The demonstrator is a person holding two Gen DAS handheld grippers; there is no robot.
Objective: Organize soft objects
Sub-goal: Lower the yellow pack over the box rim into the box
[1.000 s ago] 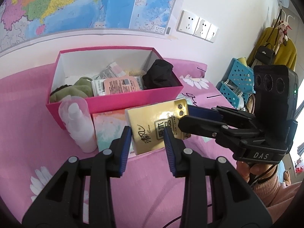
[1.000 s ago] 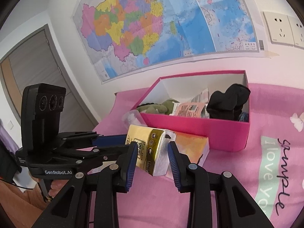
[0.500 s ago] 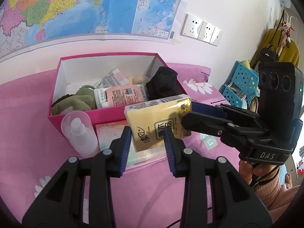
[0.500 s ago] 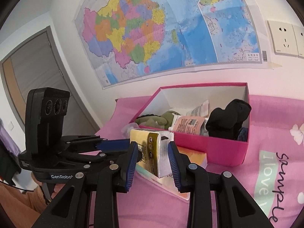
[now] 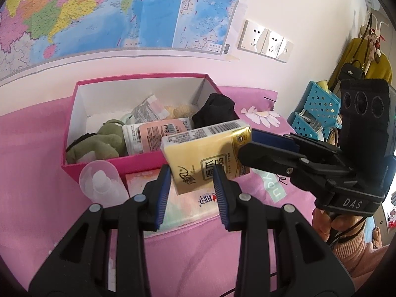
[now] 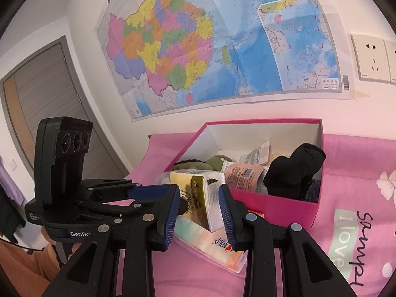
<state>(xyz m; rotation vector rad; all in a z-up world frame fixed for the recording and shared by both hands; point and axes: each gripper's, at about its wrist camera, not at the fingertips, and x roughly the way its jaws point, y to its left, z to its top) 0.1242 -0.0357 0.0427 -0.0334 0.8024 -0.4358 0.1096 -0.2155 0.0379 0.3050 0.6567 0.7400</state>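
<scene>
A yellow tissue pack [image 5: 205,153] [image 6: 198,188] hangs in the air just in front of the open pink box [image 5: 71,123] [image 6: 259,122]. My left gripper [image 5: 191,188] is shut on its lower left part. My right gripper [image 6: 199,205] is shut across its other end and reaches in from the right in the left wrist view. Inside the box lie a green plush toy [image 5: 99,143], a pink packet [image 5: 158,133] and a black cloth [image 5: 215,111] [image 6: 294,170]. A flat pastel tissue pack [image 5: 193,205] [image 6: 212,242] lies on the pink bedcover below.
A clear plastic bottle [image 5: 101,185] stands by the box's front left corner. A wall with a map and sockets runs right behind the box. Blue baskets [image 5: 316,109] stand off the bed at the right. A person's hand [image 5: 331,225] holds the right gripper.
Both grippers have lifted the yellow pack off the flat pastel pack, and it now hangs higher and closer to the box's front wall.
</scene>
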